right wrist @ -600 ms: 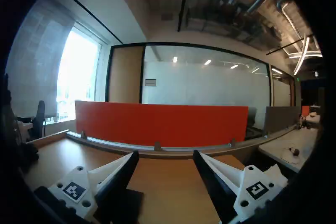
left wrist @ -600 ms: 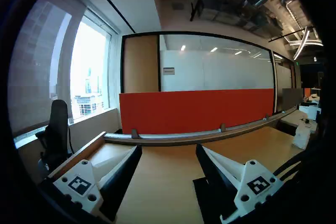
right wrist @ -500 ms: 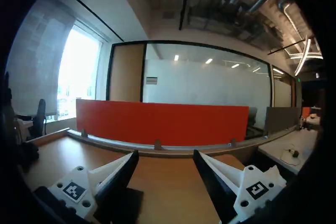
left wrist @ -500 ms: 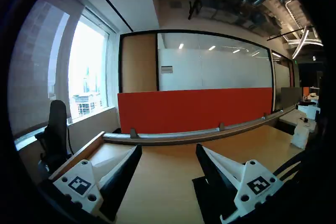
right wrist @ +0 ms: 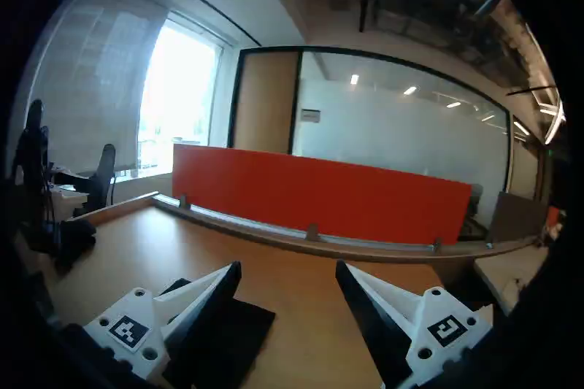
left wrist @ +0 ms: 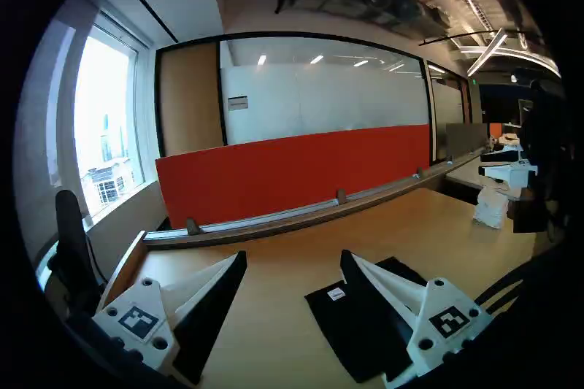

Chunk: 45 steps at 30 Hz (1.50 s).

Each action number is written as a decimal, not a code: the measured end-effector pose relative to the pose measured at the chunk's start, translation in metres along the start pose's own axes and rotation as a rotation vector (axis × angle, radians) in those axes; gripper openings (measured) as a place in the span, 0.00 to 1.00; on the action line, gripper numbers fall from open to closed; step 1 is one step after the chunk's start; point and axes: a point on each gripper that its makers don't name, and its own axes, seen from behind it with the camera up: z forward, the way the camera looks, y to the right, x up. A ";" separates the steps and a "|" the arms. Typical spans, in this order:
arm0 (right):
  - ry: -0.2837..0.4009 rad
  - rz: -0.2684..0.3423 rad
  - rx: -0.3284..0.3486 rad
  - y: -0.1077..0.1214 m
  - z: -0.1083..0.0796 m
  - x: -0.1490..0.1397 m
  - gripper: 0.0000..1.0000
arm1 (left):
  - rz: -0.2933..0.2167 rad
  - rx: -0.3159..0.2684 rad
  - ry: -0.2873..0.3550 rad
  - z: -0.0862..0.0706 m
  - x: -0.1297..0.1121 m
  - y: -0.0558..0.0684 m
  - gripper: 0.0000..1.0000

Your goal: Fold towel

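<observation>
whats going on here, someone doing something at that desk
A person holds a pair of tongs in each hand above a wooden desk, set up to fold a black towel. The towel lies flat on the desk, roughly between the two pairs. The left tongs and the right tongs are both open and hold nothing, so the towel has not been gripped yet. An orange divider runs along the desk's far edge.

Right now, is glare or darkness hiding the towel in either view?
Left gripper view: window blown out; black towel has crisp edges but no visible texture. Right gripper view: window overexposed; towel reads as a flat dark patch.
</observation>
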 end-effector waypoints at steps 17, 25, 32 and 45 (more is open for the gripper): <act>-0.194 -0.116 0.237 -0.051 -0.001 -0.049 1.00 | 0.092 -0.217 -0.160 0.008 -0.053 0.049 0.95; -0.256 -0.137 0.280 -0.063 0.003 -0.081 1.00 | 0.119 -0.263 -0.225 0.009 -0.089 0.068 0.95; -0.304 -0.170 0.303 -0.071 0.002 -0.119 1.00 | 0.122 -0.292 -0.284 0.008 -0.127 0.084 0.95; -0.406 -0.214 0.342 -0.088 -0.001 -0.192 1.00 | 0.139 -0.357 -0.398 0.006 -0.198 0.114 0.95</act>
